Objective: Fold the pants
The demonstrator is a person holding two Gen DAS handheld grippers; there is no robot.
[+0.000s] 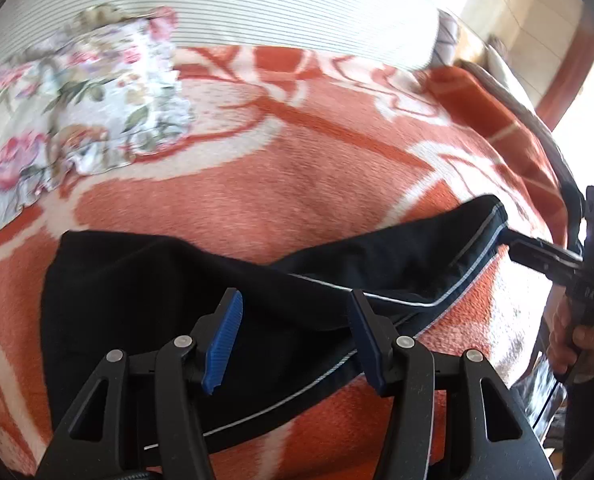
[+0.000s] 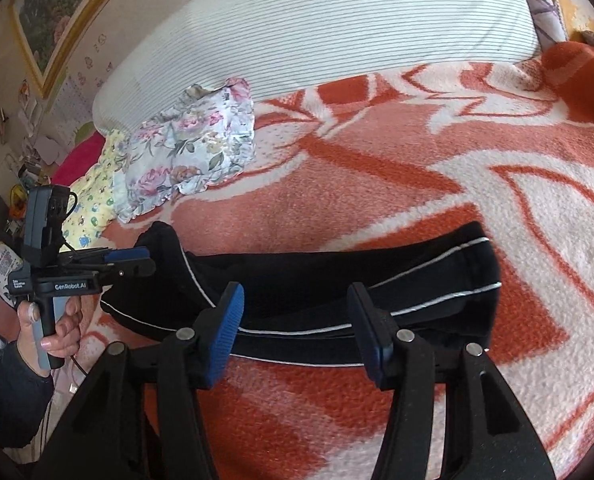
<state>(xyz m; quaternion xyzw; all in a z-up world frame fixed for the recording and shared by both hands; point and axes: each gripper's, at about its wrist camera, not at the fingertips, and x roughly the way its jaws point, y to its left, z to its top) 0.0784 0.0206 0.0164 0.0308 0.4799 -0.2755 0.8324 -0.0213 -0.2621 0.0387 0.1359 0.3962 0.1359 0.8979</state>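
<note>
Pants (image 2: 337,280), black with thin white stripes down the sides, lay folded into a long band across an orange and white blanket (image 2: 377,168) that covered the bed. In the right wrist view the band ran from a bunched end on the left to a squared-off end on the right, with the stripes running along its length. The right gripper (image 2: 297,332) hung above the near edge of the pants with its blue-padded jaws standing apart and nothing caught between them; the cloth showed through the gap, lying flat on the blanket. The left gripper (image 1: 297,340) was likewise spread wide and empty, poised over the black cloth, which filled the lower middle of the left wrist view. Seen from the right wrist, a hand (image 2: 55,332) held that left gripper by its grip at the left edge of the picture, its tips just beside the bunched end of the pants, though I could not tell whether they touched it. Farther back on the blanket lay a small flowered pillow (image 2: 193,148), well apart from the pants, and behind it a long white pillow with thin dark stripes (image 2: 337,24). A framed picture (image 2: 57,12) hung on the wall at upper left.
</note>
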